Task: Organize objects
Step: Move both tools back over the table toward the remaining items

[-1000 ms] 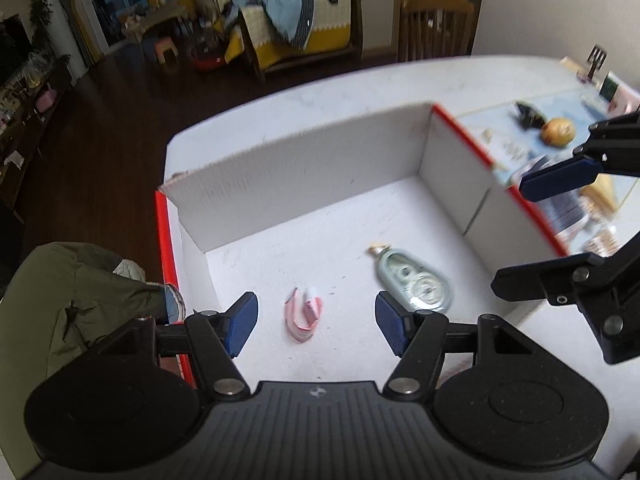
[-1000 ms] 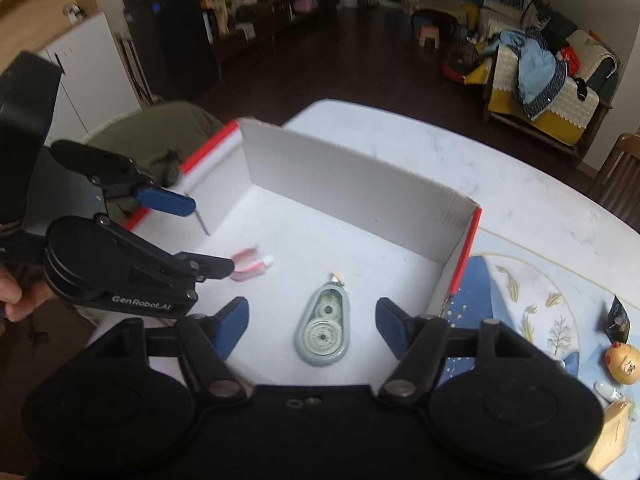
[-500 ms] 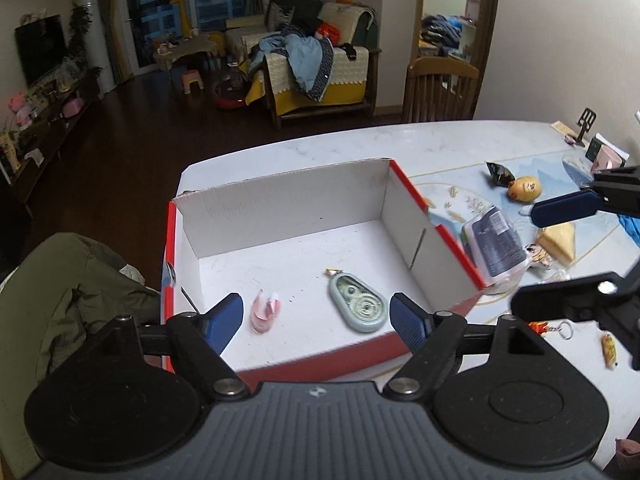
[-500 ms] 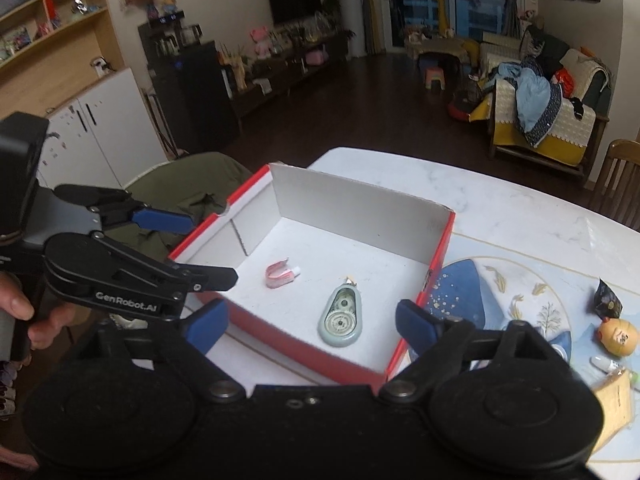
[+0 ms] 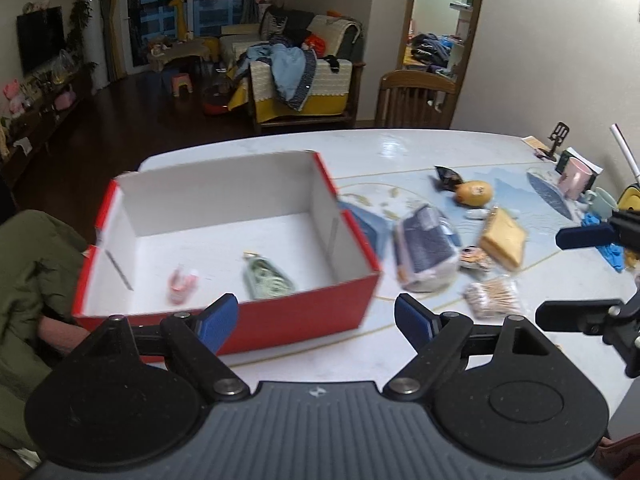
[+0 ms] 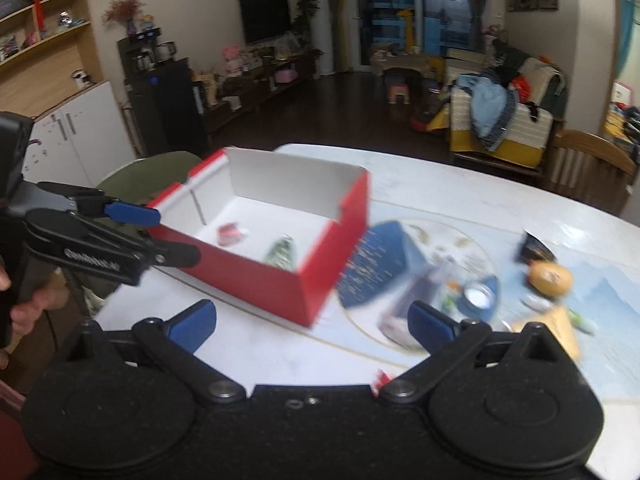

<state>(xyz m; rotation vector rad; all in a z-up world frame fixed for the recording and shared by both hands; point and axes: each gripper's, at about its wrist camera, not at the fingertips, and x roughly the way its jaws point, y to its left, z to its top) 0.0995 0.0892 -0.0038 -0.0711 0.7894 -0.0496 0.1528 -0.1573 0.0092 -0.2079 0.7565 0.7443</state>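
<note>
A red box (image 5: 280, 312) with a white inside stands on the white table. On its floor lie a small pink item (image 5: 182, 280) and a pale green tape dispenser (image 5: 268, 280), also seen as the pink item (image 6: 230, 234) and green dispenser (image 6: 282, 252) in the right wrist view. My left gripper (image 5: 316, 320) hovers before the box's near wall, its jaws opening with nothing between them. My right gripper (image 6: 312, 322) hangs off the box's right corner (image 6: 308, 300), its jaws opening and empty. Each gripper shows in the other's view: left (image 6: 160, 236), right (image 5: 576, 276).
Right of the box lie a dark blue packet (image 5: 424, 248), a yellow block (image 5: 502, 240), a bag of cotton swabs (image 5: 494, 294), a yellow round toy (image 5: 474, 193) and a pink mug (image 5: 574, 174). An olive jacket (image 5: 24, 264) drapes a chair at left.
Both grippers have drawn back out of the box toward the near table edge, and their jaws have spread wider. The pink item and green dispenser stay on the box floor.
</note>
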